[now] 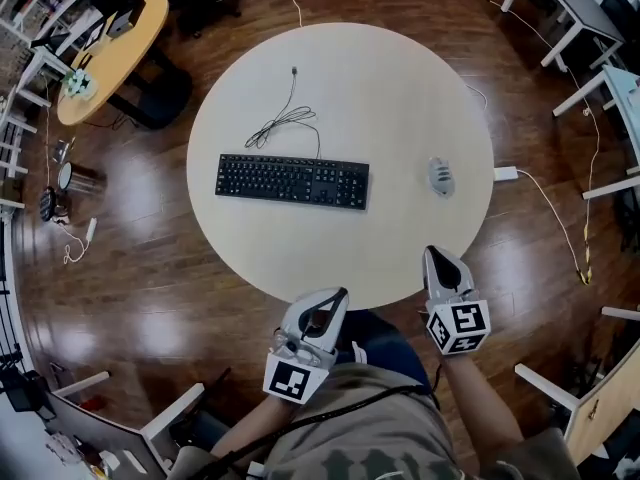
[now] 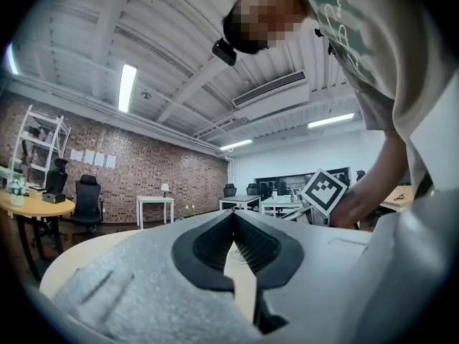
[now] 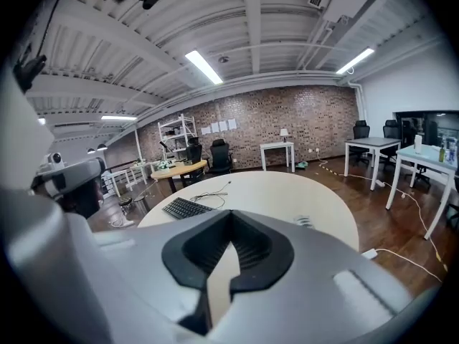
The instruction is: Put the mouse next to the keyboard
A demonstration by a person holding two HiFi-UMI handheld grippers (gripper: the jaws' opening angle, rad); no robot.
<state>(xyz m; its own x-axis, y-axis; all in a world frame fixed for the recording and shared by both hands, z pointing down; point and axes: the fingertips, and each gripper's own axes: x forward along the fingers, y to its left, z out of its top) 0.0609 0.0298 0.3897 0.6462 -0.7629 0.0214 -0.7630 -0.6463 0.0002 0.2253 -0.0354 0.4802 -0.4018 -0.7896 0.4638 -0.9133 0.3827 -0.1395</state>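
Note:
A grey mouse (image 1: 441, 176) lies on the right part of the round table (image 1: 400, 88); the right gripper view shows the mouse (image 3: 304, 221) far off. A black keyboard (image 1: 292, 180) with a coiled cable lies at the table's middle, and the keyboard (image 3: 183, 208) is also in the right gripper view. My right gripper (image 1: 432, 253) hovers at the table's near edge, below the mouse, shut and empty. My left gripper (image 1: 340, 292) is at the near edge too, shut with nothing in it. In their own views the left gripper (image 2: 232, 215) and right gripper (image 3: 229, 215) have tips touching.
A white power adapter (image 1: 505, 173) with a cord hangs off the table's right edge. An orange round table (image 1: 110, 53) stands far left, white desks (image 1: 570, 8) far right. A chair (image 1: 120, 428) is behind me at lower left.

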